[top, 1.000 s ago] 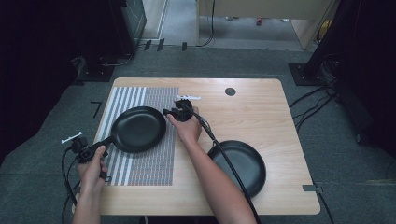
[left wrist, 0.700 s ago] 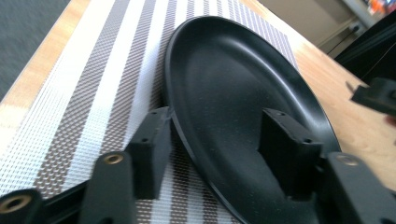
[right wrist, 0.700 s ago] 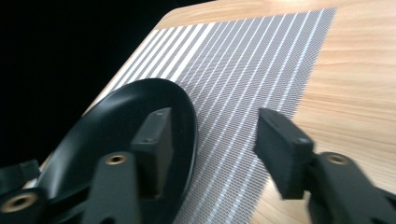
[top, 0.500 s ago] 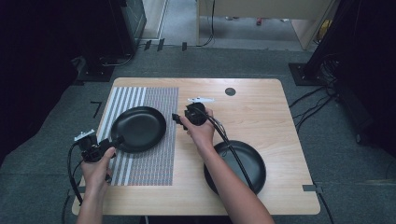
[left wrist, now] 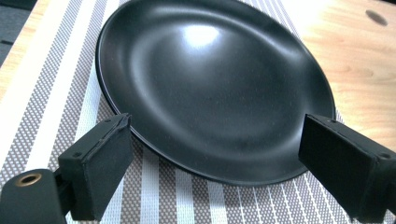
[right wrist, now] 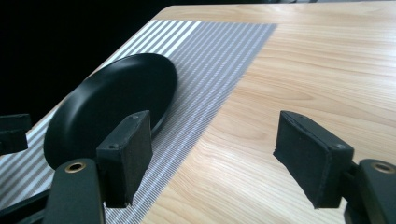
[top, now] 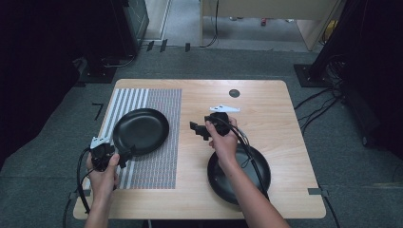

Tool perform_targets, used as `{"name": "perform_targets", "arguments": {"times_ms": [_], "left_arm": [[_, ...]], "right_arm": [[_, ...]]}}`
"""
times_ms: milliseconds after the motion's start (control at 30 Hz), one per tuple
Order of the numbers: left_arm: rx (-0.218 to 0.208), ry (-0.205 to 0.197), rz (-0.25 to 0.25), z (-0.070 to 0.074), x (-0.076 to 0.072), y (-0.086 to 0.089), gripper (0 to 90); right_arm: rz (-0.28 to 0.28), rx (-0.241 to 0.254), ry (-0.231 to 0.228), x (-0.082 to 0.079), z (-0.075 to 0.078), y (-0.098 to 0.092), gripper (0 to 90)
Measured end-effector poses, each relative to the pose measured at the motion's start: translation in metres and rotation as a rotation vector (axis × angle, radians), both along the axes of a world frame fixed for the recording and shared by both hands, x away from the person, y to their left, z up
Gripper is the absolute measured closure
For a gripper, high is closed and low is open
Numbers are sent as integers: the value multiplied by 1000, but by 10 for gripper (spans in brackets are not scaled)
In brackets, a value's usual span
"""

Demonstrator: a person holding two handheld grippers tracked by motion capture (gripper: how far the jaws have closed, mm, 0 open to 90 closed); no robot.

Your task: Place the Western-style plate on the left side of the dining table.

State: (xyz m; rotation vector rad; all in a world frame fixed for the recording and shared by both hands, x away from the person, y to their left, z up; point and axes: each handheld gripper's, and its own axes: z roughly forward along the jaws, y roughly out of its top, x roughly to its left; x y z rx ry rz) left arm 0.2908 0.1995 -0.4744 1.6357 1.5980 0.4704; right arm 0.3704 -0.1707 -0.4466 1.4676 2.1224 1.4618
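Black plate [top: 140, 131] lies on the striped mat [top: 157, 156]; the high view adds a second plate [top: 240, 175]; both grippers just opened, empty.

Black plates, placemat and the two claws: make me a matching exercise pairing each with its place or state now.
Things:
1. Plate near the left claw
2. Plate under the right forearm
3. Striped placemat
4. Right claw

Places or states:
a. lies on bare wood at the table's near right
b. open, nothing between the jaws
c. rests on the placemat
d. covers the table's left part

Pairs: 1-c, 2-a, 3-d, 4-b
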Motion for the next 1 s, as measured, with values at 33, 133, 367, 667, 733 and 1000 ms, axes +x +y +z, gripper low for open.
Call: {"name": "perform_targets", "arguments": {"times_ms": [33,133,367,667,733,1000], "left_arm": [[2,-1,0,-1,-1,-1,97],[10,-5,1,-4,-5,-2,97],[47,9,4,-12,-14,-3,98],[59,20,31,-21,-22,-1,100],[77,22,39,-23,-23,-1,100],[156,27,90,-31,-25,-3,136]], "right_arm": [[-6,-2,-6,-3,0,-4,265],[-25,-12,-15,-10,1,-15,261],[-44,-2,-19,-25,0,-41,253],[-106,-68,-41,-41,-9,-80,253],[-122,-70,-44,-44,-12,-88,253],[-183,-66,-31,-56,-23,-121,253]]}}
